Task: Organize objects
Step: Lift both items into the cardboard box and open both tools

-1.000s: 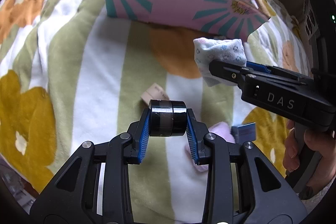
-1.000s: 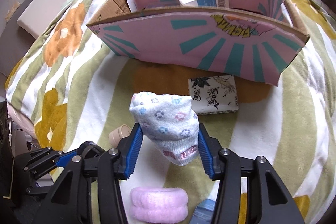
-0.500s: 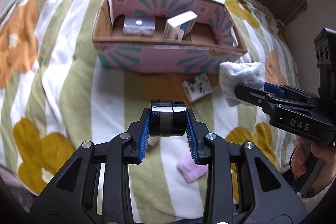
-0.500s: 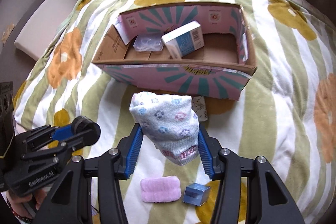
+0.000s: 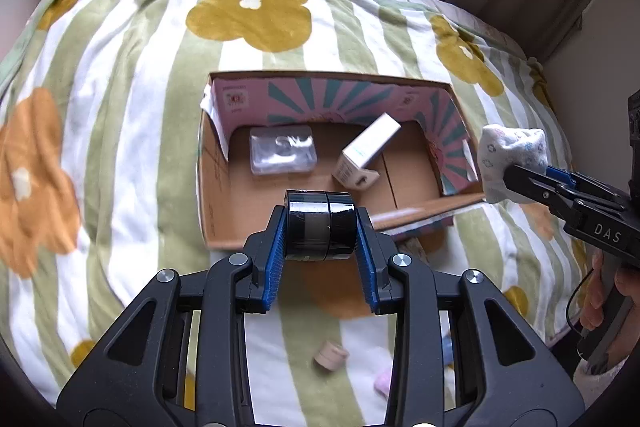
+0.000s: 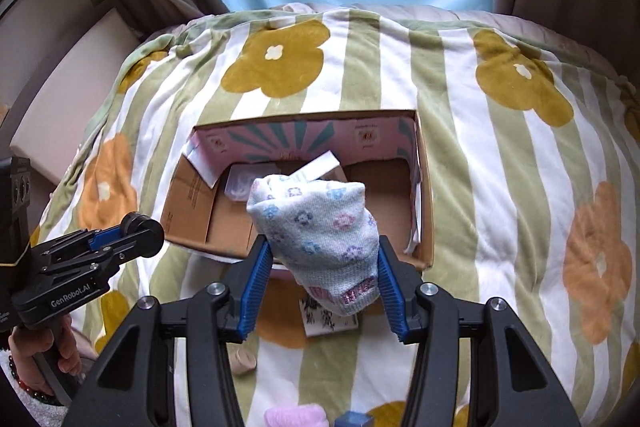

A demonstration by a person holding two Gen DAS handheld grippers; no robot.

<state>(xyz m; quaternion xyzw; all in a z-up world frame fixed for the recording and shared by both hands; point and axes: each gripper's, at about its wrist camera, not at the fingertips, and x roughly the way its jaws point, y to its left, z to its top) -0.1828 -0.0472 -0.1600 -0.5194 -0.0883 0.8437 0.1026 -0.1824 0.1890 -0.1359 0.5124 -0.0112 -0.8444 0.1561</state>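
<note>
My left gripper (image 5: 320, 227) is shut on a black tape roll (image 5: 320, 223), held above the near wall of the open cardboard box (image 5: 216, 187). My right gripper (image 6: 320, 267) is shut on a rolled floral white cloth (image 6: 316, 227), held above the box's (image 6: 188, 195) near edge; the cloth also shows in the left wrist view (image 5: 508, 159). Inside the box lie a clear plastic case (image 5: 282, 149) and a white carton (image 5: 368, 147). The left gripper shows at the left of the right wrist view (image 6: 140, 231).
The box sits on a striped flower blanket (image 5: 120, 67). On the blanket near me lie a beige spool (image 5: 330, 355), a pink pad (image 6: 294, 415), a small blue box (image 6: 352, 419) and a printed tissue pack (image 6: 324, 319). Curtains and a blue sheet stand behind.
Both grippers have risen and moved forward over the box with their loads still held. The box interior has come into fuller view.
</note>
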